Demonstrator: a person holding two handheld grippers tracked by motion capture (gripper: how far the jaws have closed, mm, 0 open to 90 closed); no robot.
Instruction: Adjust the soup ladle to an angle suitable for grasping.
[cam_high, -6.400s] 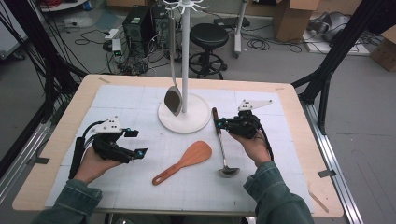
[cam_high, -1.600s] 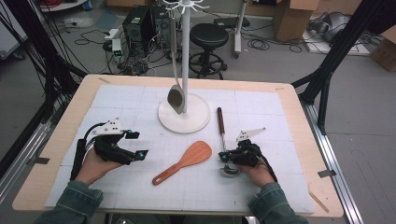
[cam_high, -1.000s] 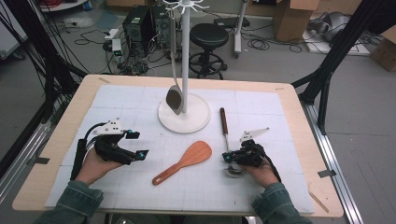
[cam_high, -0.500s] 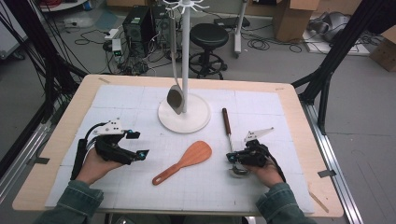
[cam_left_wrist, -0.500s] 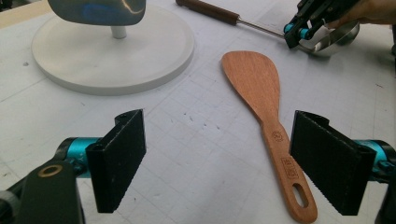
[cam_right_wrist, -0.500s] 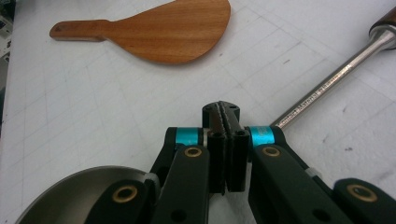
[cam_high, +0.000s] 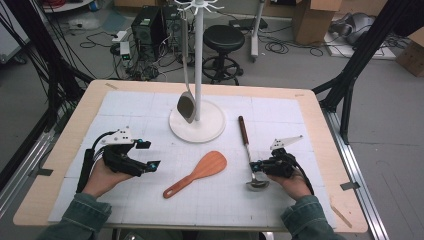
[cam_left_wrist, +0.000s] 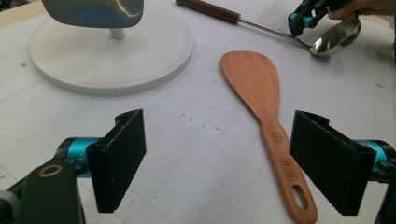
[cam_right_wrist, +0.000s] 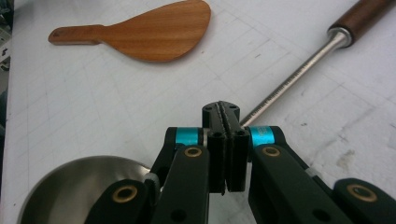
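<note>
Grey floor (cam_high: 280, 65) with cables (cam_high: 95, 42), black stool (cam_high: 223, 37), cardboard boxes (cam_high: 312, 20).

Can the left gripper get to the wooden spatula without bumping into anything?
Probably yes. The left gripper has its jaws open and faces the wooden spatula, which lies flat on the table with only bare mat between them.

A wooden spatula (cam_high: 196, 173) is lying between the two grippers, a ladle (cam_high: 249, 155) lying to its right and a stand (cam_high: 197, 121) sitting behind both.

high view looks down from above the table (cam_high: 320, 125); both gripper views sit low and close, sharing the wooden spatula (cam_left_wrist: 261, 102).
</note>
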